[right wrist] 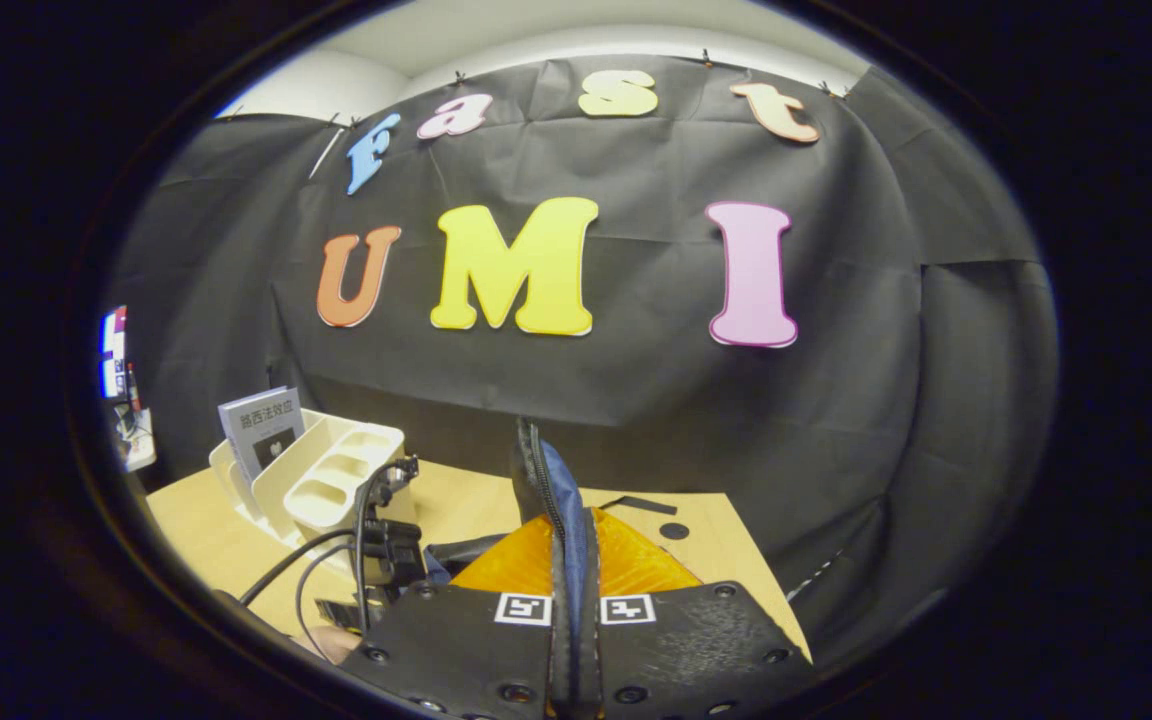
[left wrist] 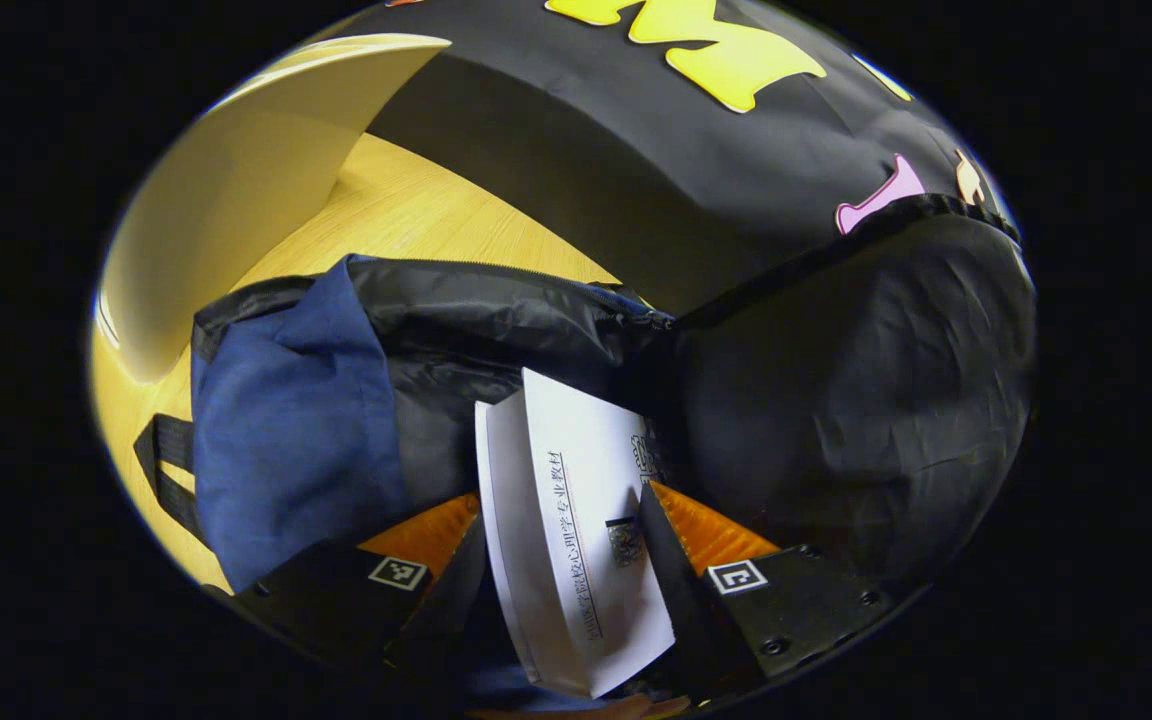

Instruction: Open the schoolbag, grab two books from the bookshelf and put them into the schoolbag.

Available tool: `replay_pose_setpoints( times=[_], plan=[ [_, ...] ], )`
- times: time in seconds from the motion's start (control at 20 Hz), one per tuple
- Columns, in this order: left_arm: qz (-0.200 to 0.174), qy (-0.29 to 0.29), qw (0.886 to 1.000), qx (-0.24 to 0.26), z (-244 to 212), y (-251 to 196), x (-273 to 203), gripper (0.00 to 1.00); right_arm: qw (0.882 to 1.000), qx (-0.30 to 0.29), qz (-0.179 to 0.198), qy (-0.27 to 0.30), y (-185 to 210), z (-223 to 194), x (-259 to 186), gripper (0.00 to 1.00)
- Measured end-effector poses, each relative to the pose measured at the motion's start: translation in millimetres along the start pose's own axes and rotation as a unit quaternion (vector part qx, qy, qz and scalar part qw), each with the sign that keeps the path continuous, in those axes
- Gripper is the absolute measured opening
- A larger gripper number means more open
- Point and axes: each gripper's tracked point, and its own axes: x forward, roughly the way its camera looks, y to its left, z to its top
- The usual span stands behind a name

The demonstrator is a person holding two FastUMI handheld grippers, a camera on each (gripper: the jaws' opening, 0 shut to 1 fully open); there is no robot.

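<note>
One book (left wrist: pixel 576 540) is on its way in: in the left gripper view it stands between the left gripper's (left wrist: pixel 561 560) fingers, which pinch its white cover, its top edge tipped toward the schoolbag's (left wrist: pixel 286 440) gaping black-lined mouth. The bag lies on the wooden table (left wrist: pixel 406 210), zip undone, so the opening step looks finished. Moving right, the right gripper (right wrist: pixel 574 570) is pressed together on the bag's upright blue, zippered edge (right wrist: pixel 548 490), holding the opening up. In that view, to the left, the white bookshelf (right wrist: pixel 326 470) holds another book (right wrist: pixel 261 425). By my reading, this book must be dropped inside, then another fetched and packed.
</note>
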Motion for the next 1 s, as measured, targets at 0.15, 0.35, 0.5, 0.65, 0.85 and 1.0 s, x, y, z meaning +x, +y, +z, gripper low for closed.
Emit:
replay_pose_setpoints(
  times=[0.15,0.35,0.5,0.65,0.85,1.0],
  plan=[
    [0.035,-0.022,0.997,0.061,19,13,-14,0.88,1.000,0.003,-0.006,0.004,-8,-5,-2,0.03],
    [0.046,-0.027,0.990,0.131,27,14,-47,0.88,1.000,0.003,-0.021,0.013,-17,-12,-1,0.03],
    [0.050,-0.044,0.982,0.175,36,14,-74,0.88,1.000,0.012,-0.016,0.018,-16,-17,-1,0.04],
    [0.056,-0.063,0.976,0.200,49,17,-106,0.88,0.999,0.015,-0.014,0.028,-14,-25,2,0.03],
    [0.083,-0.112,0.962,0.233,82,27,-151,0.88,0.999,0.025,-0.014,0.036,-14,-32,1,0.02],
    [0.107,-0.146,0.950,0.253,106,37,-184,0.88,0.999,0.024,-0.021,0.037,-14,-33,3,0.03]
  ],
)
